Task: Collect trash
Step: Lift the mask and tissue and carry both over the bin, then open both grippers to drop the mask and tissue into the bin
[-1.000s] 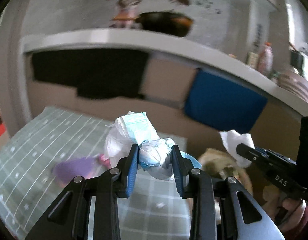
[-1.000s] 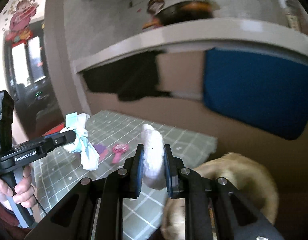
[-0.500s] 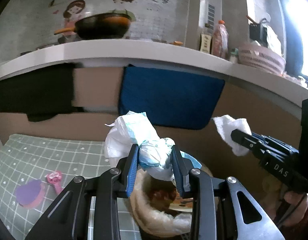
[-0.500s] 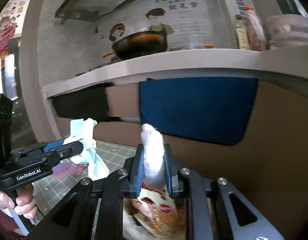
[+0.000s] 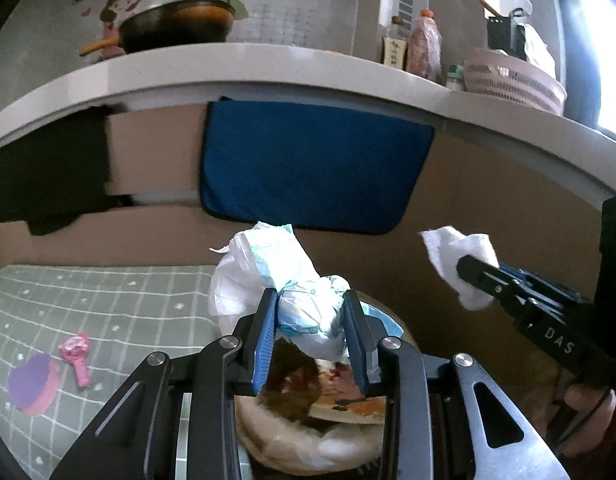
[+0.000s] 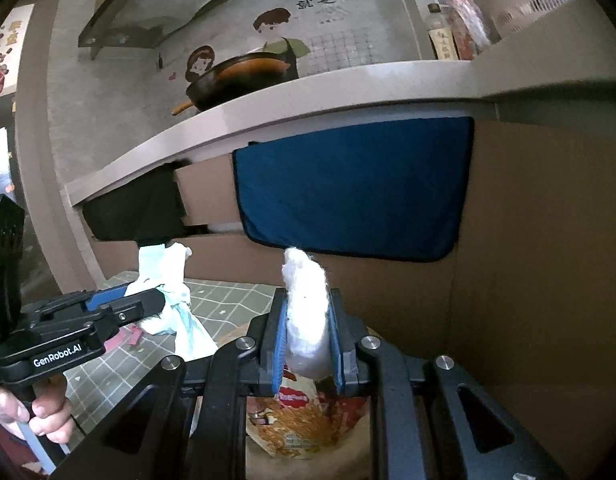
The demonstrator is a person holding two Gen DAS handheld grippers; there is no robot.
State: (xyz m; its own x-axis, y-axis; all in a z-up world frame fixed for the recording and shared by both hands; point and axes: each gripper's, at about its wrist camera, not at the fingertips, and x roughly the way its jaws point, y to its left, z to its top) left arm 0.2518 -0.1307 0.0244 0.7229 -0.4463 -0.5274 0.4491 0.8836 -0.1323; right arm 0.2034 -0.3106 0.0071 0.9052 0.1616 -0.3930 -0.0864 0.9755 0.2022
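both grippers (image 5: 311, 336) (image 6: 307, 344) clamped on trash

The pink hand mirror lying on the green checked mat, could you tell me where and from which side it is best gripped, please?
Grip the pink hand mirror by its narrow handle, coming straight down from above. It lies flat on the green checked mat, so a side approach gets no purchase; the handle is slimmer than the round head and points away from the purple piece beside it.

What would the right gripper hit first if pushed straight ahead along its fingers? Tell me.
Probably the brown cardboard wall near the blue cloth; nothing else shows beyond the right gripper and its white tissue wad. Depth is unclear.
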